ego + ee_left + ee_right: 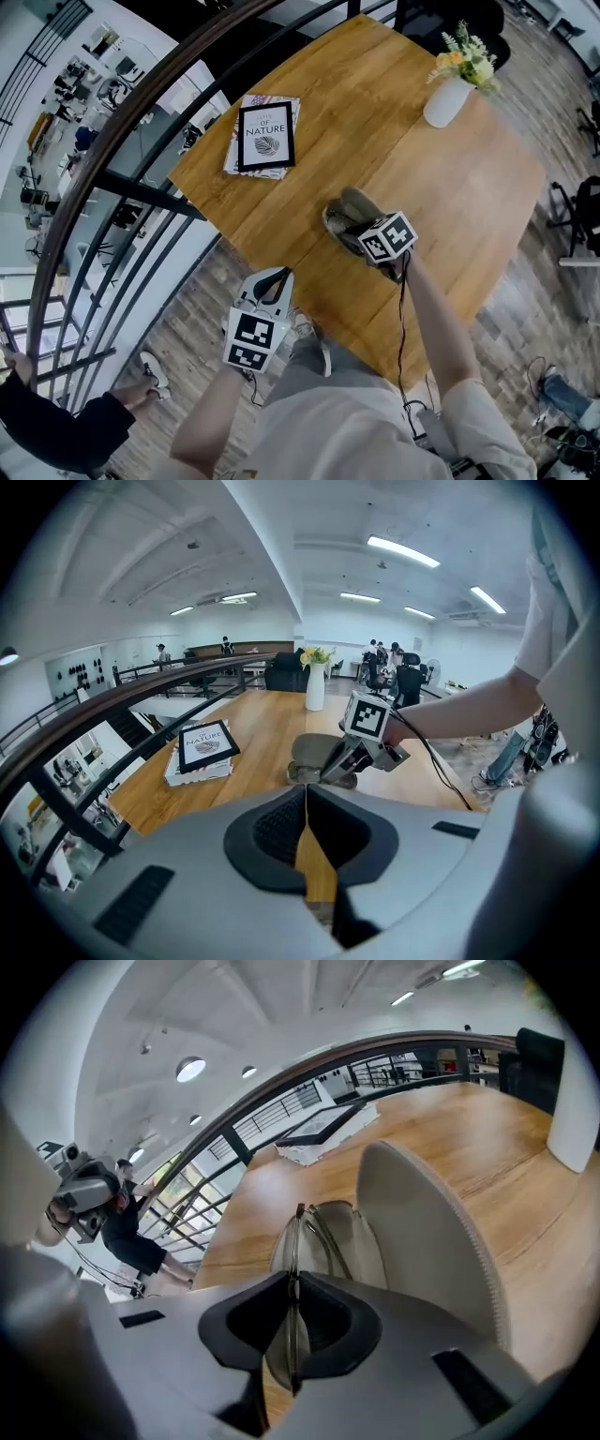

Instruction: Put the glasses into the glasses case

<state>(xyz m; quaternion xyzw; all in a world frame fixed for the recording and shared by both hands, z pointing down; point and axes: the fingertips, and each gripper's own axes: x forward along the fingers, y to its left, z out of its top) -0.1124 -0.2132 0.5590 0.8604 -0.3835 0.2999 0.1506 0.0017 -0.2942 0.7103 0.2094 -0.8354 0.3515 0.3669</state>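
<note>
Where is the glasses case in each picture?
Head view: the glasses case lies open in the middle of the picture.
Left gripper view: it sits at the centre, right of the book.
Right gripper view: its lid rises centre right, behind the glasses.
Shared landmark: the book.

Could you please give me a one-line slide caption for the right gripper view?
Right tool clamps thin-rimmed glasses at the open grey clamshell glasses case on the wooden table.

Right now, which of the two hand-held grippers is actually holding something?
The right hand-held gripper: its jaws pinch the glasses at the open glasses case. The left hand-held gripper holds nothing.
</note>
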